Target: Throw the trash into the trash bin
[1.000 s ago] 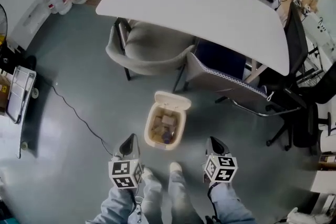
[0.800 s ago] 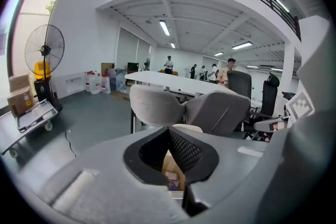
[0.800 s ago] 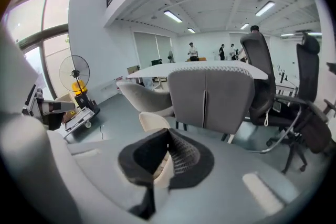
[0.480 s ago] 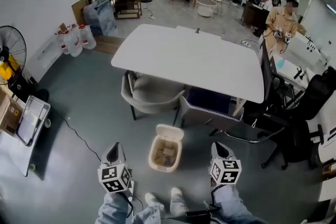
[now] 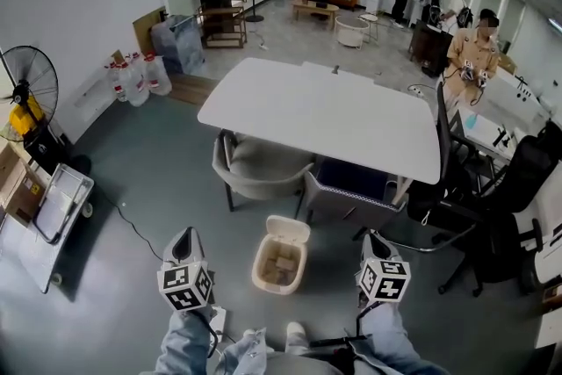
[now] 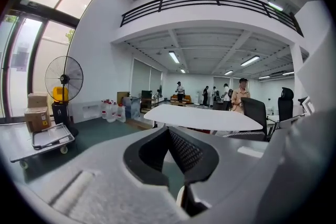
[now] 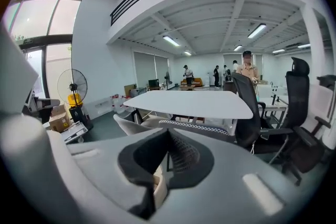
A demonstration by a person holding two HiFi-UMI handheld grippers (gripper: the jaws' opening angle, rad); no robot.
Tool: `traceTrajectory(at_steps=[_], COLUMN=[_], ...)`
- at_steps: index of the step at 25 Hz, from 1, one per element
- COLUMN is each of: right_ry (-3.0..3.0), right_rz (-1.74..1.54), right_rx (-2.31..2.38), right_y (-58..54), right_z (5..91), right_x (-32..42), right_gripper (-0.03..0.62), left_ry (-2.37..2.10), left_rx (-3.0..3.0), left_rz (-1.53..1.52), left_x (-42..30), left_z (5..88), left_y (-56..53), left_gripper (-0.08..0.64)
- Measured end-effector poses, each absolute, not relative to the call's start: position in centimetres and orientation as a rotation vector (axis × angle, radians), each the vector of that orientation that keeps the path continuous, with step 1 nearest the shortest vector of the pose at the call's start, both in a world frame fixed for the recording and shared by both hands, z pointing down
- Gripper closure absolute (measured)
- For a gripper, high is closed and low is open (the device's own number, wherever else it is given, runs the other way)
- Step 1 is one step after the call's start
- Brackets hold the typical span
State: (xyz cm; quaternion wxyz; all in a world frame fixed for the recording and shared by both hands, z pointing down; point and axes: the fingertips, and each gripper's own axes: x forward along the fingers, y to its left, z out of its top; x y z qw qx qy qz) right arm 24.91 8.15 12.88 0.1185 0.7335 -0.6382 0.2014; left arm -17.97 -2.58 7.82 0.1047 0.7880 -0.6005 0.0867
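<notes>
A cream trash bin [image 5: 281, 257] stands on the grey floor in front of my feet, its lid flipped up and scraps of trash lying inside. In the head view my left gripper [image 5: 182, 245] hangs to the bin's left and my right gripper [image 5: 376, 243] to its right, both well above the floor and apart from the bin. The left gripper [image 6: 168, 131] has its jaws shut with nothing between them. The right gripper [image 7: 168, 132] also shows its tips together and empty. Part of the cream bin [image 7: 159, 185] shows below the right jaws.
A white table [image 5: 325, 114] stands beyond the bin, with a grey chair [image 5: 255, 167] and a blue-seated chair [image 5: 351, 184] tucked under it. Black office chairs [image 5: 492, 224] crowd the right. A fan [image 5: 31, 88], a cart [image 5: 57, 202] and a floor cable [image 5: 132, 228] lie left. People stand far back.
Both grippers have risen, still shut and empty. The head view has tipped up from the bin to take in the room, and the bin now looks smaller and lower.
</notes>
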Motion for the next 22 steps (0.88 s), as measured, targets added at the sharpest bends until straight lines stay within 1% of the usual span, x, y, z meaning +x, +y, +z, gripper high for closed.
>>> traceTrajectory(at_steps=[22], right_ry=[-1.886], right_rz=[0.574], right_rx=[2.076], right_y=[7.8], right_z=[12.7], right_x=[22.8], right_gripper=[0.589], left_ry=[-1.747], left_rx=[2.348], left_rz=[0.265], left_x=[-17.4], left_z=[7.8], left_y=[-2.4], left_gripper=[0.551])
